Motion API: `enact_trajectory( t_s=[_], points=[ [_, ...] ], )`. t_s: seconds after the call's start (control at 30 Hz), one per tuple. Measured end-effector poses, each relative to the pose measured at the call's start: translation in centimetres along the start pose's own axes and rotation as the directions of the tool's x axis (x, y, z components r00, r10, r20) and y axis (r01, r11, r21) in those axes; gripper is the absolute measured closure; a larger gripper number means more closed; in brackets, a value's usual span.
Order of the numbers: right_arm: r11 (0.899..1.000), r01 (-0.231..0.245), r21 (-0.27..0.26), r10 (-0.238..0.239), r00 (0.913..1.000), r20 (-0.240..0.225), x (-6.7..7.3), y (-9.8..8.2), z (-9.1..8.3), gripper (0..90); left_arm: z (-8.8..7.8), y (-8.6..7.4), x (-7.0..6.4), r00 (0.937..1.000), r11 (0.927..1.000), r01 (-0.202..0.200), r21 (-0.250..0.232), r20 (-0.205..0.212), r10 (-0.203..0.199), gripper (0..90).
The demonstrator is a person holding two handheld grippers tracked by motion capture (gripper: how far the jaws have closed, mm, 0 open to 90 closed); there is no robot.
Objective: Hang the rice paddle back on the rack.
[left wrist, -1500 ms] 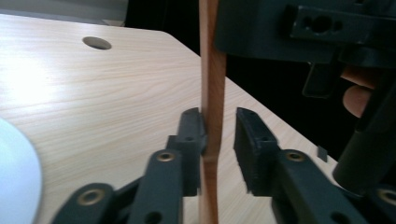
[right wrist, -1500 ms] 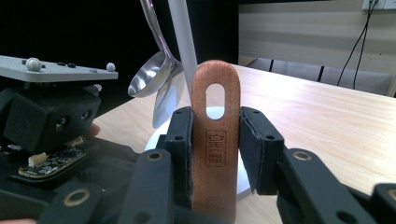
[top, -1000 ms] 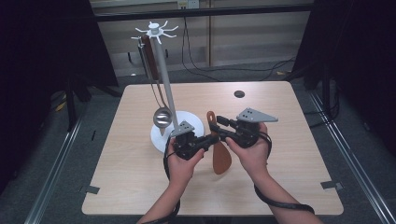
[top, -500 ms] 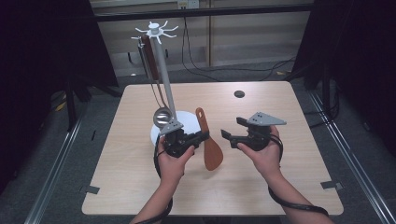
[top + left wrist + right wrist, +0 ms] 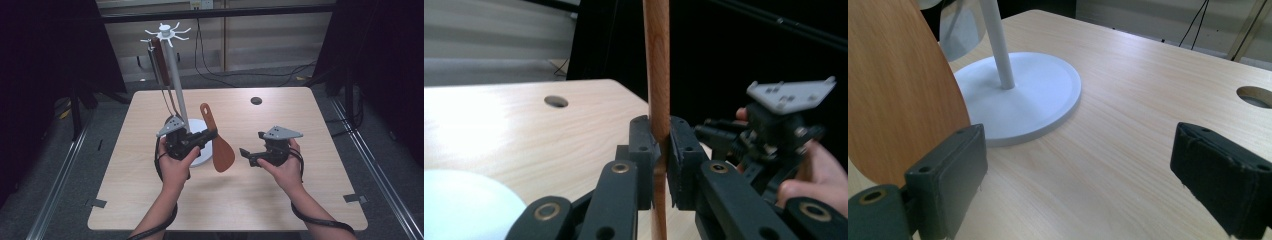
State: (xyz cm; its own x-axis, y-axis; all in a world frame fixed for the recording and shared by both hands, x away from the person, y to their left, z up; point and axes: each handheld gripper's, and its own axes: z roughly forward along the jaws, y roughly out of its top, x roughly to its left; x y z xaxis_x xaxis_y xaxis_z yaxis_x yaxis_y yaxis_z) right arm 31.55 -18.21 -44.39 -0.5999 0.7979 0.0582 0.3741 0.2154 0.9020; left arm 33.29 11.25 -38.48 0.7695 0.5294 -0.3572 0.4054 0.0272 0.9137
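A brown wooden spatula (image 5: 222, 152) hangs blade down, its handle (image 5: 656, 60) pinched between the pads of my left gripper (image 5: 210, 135), which is shut on it just in front of the white utensil stand (image 5: 175, 85). In the left gripper view the jaws (image 5: 663, 150) clamp the upright handle. My right gripper (image 5: 247, 155) sits to the right of the blade, apart from it. Its jaws have just been opening and stand wide (image 5: 1078, 175) with only table between them. The blade (image 5: 898, 100) shows beside its left pad.
The stand's round white base (image 5: 1033, 95) rests on the wooden table (image 5: 280, 200). Long utensils (image 5: 159, 62) hang from its top hooks (image 5: 167, 32). A round hole (image 5: 256, 100) lies in the table at the back right. Dark curtains flank the table.
My right gripper has let go of the spatula, opened, and moved right and down. My left gripper has carried the spatula left and a little up.
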Motion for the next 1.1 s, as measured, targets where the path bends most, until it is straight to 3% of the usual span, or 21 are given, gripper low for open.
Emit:
enact_trajectory(
  t_s=[0.3,0.4,0.6,0.63,0.77,0.87,0.97,1.03,1.1],
  points=[
    [0.999,-0.005,0.038,0.006,0.9998,-0.017,-0.6,-0.8,0.1,5.2,-0.6,2.6,-0.1,0.9997,0.9989,-0.023,-0.040,0.010,0.023,83.1],
    [0.998,0.013,0.059,-0.012,0.9996,-0.024,-0.7,-0.9,0.2,4.7,-0.8,3.6,0.0,0.9994,0.9977,-0.031,-0.060,0.016,0.032,83.0],
    [0.999,0.002,0.052,-0.001,0.9998,-0.018,-0.9,-0.9,0.2,4.8,-1.0,5.6,0.1,0.9991,0.9945,-0.038,-0.098,0.013,0.040,83.0],
    [0.999,0.003,0.055,-0.002,0.9998,-0.018,-0.9,-0.9,0.1,4.8,-1.2,6.2,0.3,0.9982,0.9936,-0.056,-0.098,0.017,0.058,83.0],
    [0.998,0.016,0.058,-0.015,0.9998,-0.016,-0.9,-0.9,0.3,4.8,-1.8,8.1,0.3,0.9965,0.9856,-0.073,-0.153,0.029,0.079,83.0],
    [0.997,0.017,0.073,-0.016,0.9997,-0.016,-0.8,-0.9,0.6,4.9,-2.6,9.6,0.3,0.9922,0.9783,-0.116,-0.172,0.026,0.122,83.0],
    [0.997,0.020,0.074,-0.019,0.9996,-0.023,-0.5,-0.9,0.6,5.0,-3.2,10.7,0.2,0.9914,0.9745,-0.120,-0.190,0.028,0.128,83.0],
    [0.997,0.025,0.079,-0.023,0.9991,-0.036,-0.4,-1.0,0.6,5.0,-3.6,11.6,0.3,0.9884,0.9701,-0.144,-0.195,0.017,0.151,83.0],
    [0.996,0.028,0.082,-0.026,0.9992,-0.032,-0.4,-1.0,0.5,5.0,-3.7,12.3,0.3,0.9901,0.9685,-0.131,-0.211,0.021,0.139,83.0]
  ],
)
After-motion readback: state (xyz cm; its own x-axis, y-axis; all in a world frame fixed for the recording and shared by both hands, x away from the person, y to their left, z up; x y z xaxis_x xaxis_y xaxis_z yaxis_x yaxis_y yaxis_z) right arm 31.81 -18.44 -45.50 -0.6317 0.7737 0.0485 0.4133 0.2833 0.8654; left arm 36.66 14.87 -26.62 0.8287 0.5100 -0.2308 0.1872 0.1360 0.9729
